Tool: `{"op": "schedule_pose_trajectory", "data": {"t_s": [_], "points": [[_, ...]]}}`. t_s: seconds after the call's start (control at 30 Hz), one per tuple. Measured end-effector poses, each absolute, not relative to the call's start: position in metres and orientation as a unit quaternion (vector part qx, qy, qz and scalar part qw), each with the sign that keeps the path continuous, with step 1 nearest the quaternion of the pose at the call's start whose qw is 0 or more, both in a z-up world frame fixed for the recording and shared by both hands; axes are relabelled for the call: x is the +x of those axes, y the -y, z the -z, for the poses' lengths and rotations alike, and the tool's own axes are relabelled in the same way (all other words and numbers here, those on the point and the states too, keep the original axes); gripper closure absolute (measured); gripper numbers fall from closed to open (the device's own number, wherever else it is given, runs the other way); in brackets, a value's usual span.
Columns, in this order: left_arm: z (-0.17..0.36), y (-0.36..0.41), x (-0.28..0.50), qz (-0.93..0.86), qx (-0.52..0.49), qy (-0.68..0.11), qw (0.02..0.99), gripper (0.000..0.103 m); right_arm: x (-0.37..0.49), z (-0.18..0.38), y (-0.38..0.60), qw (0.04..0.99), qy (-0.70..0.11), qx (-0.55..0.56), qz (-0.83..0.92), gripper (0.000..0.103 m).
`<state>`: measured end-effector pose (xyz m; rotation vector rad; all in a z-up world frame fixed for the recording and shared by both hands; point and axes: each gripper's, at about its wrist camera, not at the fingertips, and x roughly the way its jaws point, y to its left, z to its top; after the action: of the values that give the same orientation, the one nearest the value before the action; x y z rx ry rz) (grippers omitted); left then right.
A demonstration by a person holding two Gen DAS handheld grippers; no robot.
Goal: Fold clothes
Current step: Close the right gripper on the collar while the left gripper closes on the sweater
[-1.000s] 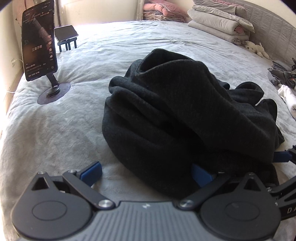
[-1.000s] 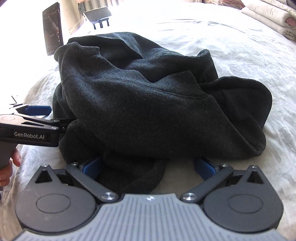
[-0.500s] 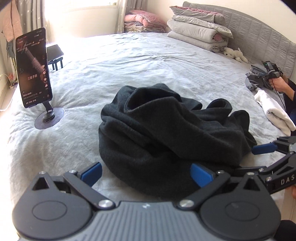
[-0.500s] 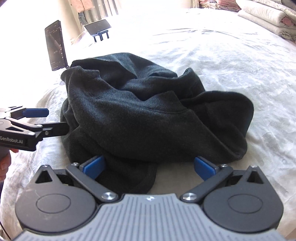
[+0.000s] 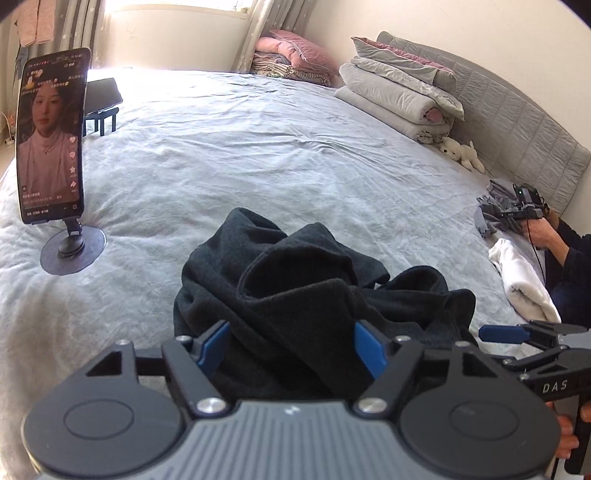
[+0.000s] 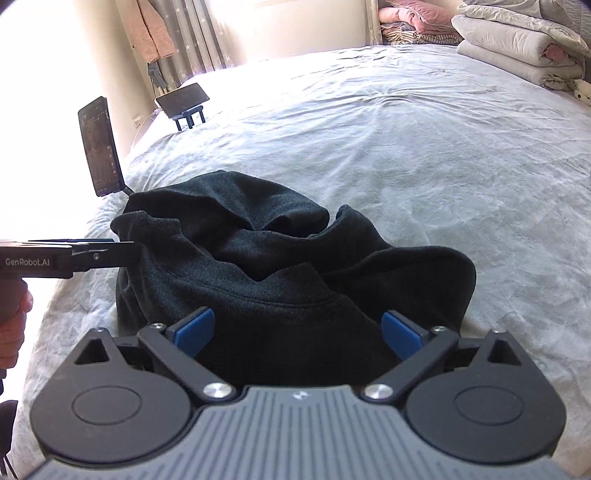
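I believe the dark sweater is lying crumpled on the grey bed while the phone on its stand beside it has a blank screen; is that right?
Not quite: the phone is not blank. In the left wrist view its screen is lit and playing a video. The rest holds: the dark sweater lies crumpled on the grey bed, with the phone on its stand beside it.

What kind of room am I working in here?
Most likely a home bedroom: the dark garment lies on a wide bed with a padded grey headboard, folded quilts stacked at its head, and curtains by the window.
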<state>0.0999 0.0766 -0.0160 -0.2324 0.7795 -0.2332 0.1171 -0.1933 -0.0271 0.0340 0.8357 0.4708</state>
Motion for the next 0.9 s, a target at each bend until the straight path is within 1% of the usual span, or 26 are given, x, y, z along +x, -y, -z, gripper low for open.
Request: {"op": "schedule_pose_trajectory", "data": {"t_s": [0.1, 0.23, 0.3, 0.33, 0.37, 0.47, 0.5, 0.57, 0.67, 0.73, 0.8, 0.87, 0.9], "points": [[0.016, -0.077, 0.097, 0.127, -0.132, -0.379, 0.907, 0.034, 0.124, 0.026, 0.196, 0.886, -0.400, 0.026, -0.231, 0.006], [0.018, -0.070, 0.091, 0.145, -0.128, -0.381, 0.904, 0.035, 0.135, 0.038, 0.199, 0.877, -0.413, 0.042, -0.240, 0.010], [0.020, -0.065, 0.088, 0.155, -0.129, -0.384, 0.901, 0.035, 0.140, 0.047, 0.200, 0.866, -0.427, 0.068, -0.251, 0.016], [0.022, -0.062, 0.087, 0.161, -0.131, -0.386, 0.899, 0.035, 0.142, 0.051, 0.200, 0.859, -0.435, 0.081, -0.257, 0.023], [0.023, -0.061, 0.085, 0.166, -0.132, -0.388, 0.897, 0.035, 0.143, 0.055, 0.200, 0.853, -0.441, 0.092, -0.262, 0.034], [0.031, -0.054, 0.077, 0.175, -0.131, -0.396, 0.892, 0.035, 0.138, 0.056, 0.197, 0.843, -0.445, 0.112, -0.281, 0.056], [0.033, -0.053, 0.074, 0.175, -0.130, -0.399, 0.891, 0.035, 0.135, 0.053, 0.197, 0.843, -0.442, 0.112, -0.285, 0.060], [0.036, -0.055, 0.071, 0.174, -0.135, -0.400, 0.889, 0.034, 0.129, 0.047, 0.198, 0.841, -0.439, 0.117, -0.294, 0.077], [0.036, -0.057, 0.064, 0.175, -0.147, -0.399, 0.888, 0.034, 0.119, 0.038, 0.200, 0.841, -0.433, 0.120, -0.301, 0.085], [0.033, -0.057, 0.057, 0.181, -0.152, -0.394, 0.888, 0.034, 0.112, 0.032, 0.201, 0.839, -0.431, 0.127, -0.307, 0.086], [0.029, -0.055, 0.049, 0.192, -0.150, -0.388, 0.889, 0.032, 0.104, 0.025, 0.201, 0.830, -0.428, 0.146, -0.327, 0.087], [0.026, -0.051, 0.042, 0.204, -0.143, -0.384, 0.889, 0.024, 0.096, 0.017, 0.199, 0.819, -0.422, 0.165, -0.352, 0.087], [0.024, -0.048, 0.037, 0.210, -0.139, -0.381, 0.889, 0.023, 0.093, 0.012, 0.197, 0.814, -0.418, 0.175, -0.364, 0.087]]}}
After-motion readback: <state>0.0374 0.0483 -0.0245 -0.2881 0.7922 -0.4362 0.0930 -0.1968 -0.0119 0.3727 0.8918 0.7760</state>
